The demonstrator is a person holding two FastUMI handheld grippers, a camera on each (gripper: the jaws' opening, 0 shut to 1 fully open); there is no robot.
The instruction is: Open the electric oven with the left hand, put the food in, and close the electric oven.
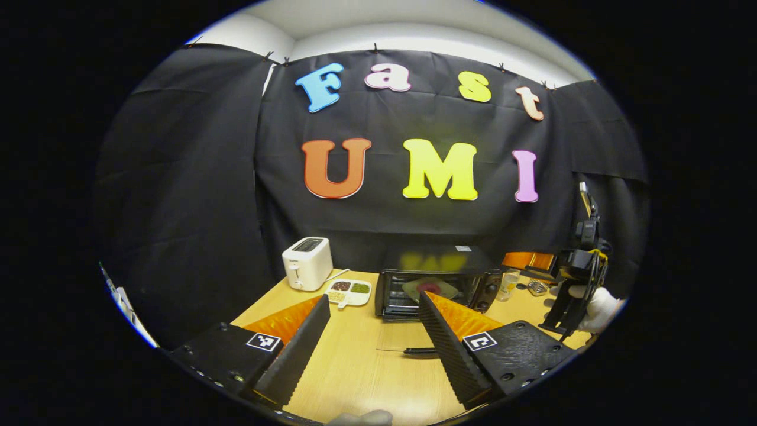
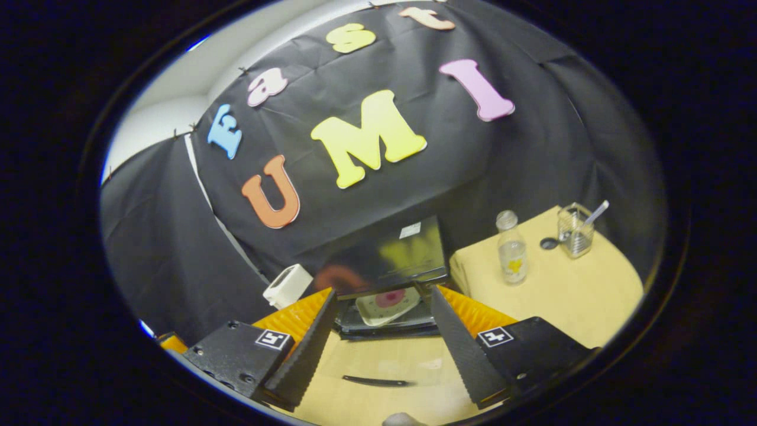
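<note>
Closing the electric oven [image 1: 434, 278] looks like the step in hand: its glass door [image 1: 408, 337] lies folded flat on the bench [image 1: 355, 367], dark handle [image 1: 421, 351] at the near edge, and the food, a pale plate with a pink piece on it [image 2: 387, 305], already sits inside on the rack. The left tool [image 1: 374, 334] hovers near the door with its fingers wide apart and nothing between them; the right tool [image 2: 383, 331], fingers likewise apart and empty, looks down into the cavity from just in front. To do it well, I judge the left tool should slip under the handle and swing the door up in an arc about its hinge, not push straight in, since the glass is smooth and the light oven could slide on the wood-grain bench. The finger pads are ridged black rubber backed with orange; the oven body is glossy black, boxy; a white toaster [image 1: 307, 262] stands well apart
</note>
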